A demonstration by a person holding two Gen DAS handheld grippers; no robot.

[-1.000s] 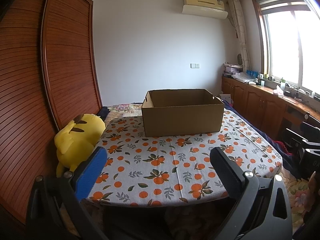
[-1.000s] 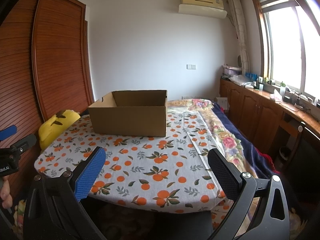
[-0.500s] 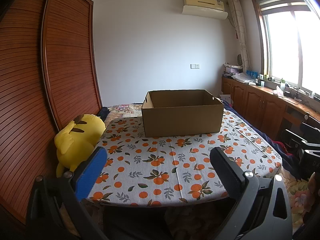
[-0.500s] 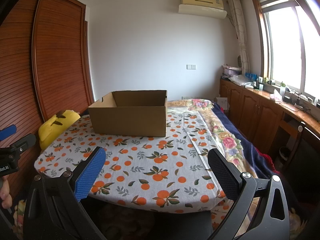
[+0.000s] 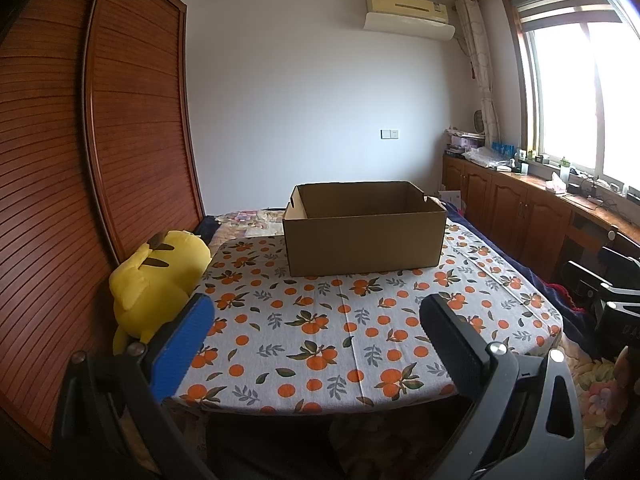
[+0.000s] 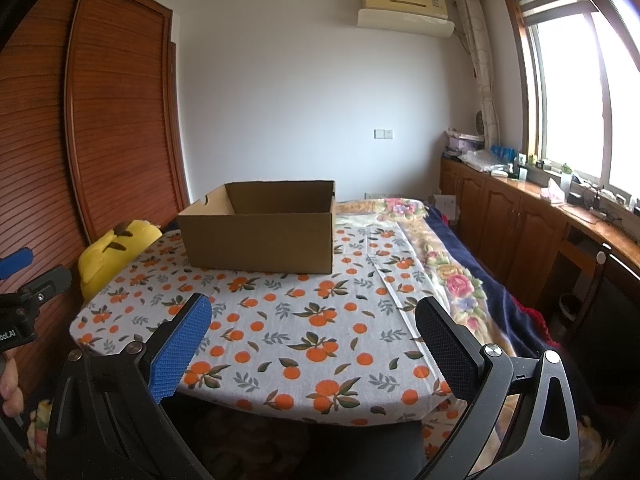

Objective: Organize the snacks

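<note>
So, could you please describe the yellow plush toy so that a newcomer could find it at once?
Start at the table with the orange-print cloth. At its left edge, against the wooden slatted wardrobe, slumps the plush toy. It is the only bright yellow, soft thing there; the cardboard box nearby is brown.

Yellow plush toy (image 5: 158, 276) at table's left edge, against slatted wooden wardrobe (image 5: 80, 168). Air conditioner (image 5: 408, 14) high on wall. Cluttered counter (image 6: 560, 200) under window (image 6: 580, 92).

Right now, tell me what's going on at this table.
A person holds a gripper in each hand, and the left gripper and the right gripper are both open and empty, short of the table. An open cardboard box sits at its far side. No snacks are in view. A yellow plush toy lies beside the table.
</note>
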